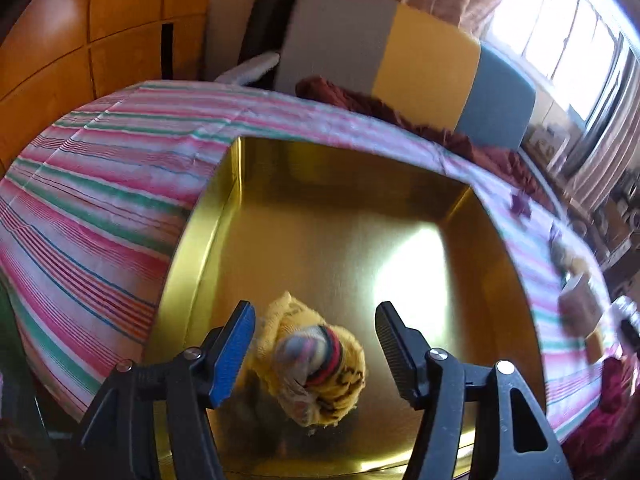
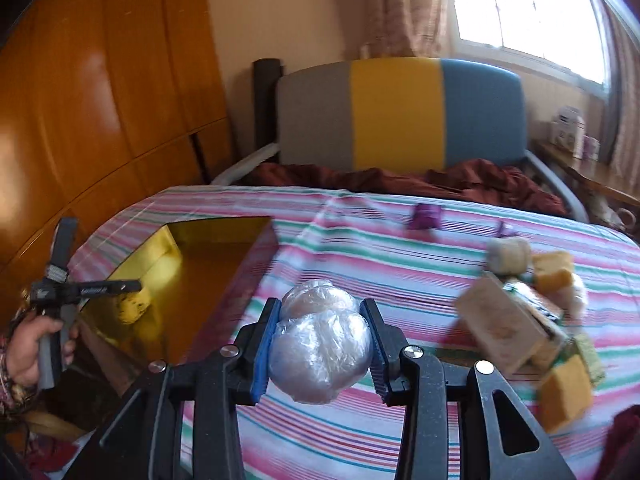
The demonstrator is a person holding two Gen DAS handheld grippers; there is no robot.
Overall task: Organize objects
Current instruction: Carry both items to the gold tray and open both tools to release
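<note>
In the lower middle of the left wrist view, a rolled-up yellow sock bundle [image 1: 310, 364] sits on the floor of a shiny gold box [image 1: 320, 216]. It's fuzzy knit, mostly yellow with dark tiger-ish marks, plus a red, black and grey striped bit poking out of the middle. The left hand-held gripper [image 1: 316, 350] has its jaws spread apart on either side of the bundle, and neither pad looks to be pressing it. One pad is blue and ribbed, the other black and ribbed.

Over in the right wrist view, the right hand-held gripper [image 2: 318, 354] is clamped on a plastic-wrapped bundle [image 2: 320, 344], two pale round lumps under crinkly clear film, held above the bed. At the left edge of that frame you can see a hand [image 2: 24, 344] holding the other gripper over the box, with the yellow bundle just under it.

The box is square-cornered, metallic and mirror-like inside, and rests on a striped bedsheet [image 1: 100, 184] in pink, green, white and blue, a bit wrinkled. On the right of the right wrist view there's a blurry pile of items [image 2: 532, 308]: yellow blocks, a tan carton, a roundish pale thing. Two small purple pieces [image 2: 426, 216] lie further up. Behind is a headboard [image 2: 400, 116] in grey, yellow and blue panels, with a glossy orange wood wardrobe [image 2: 100, 100] on the left.
</note>
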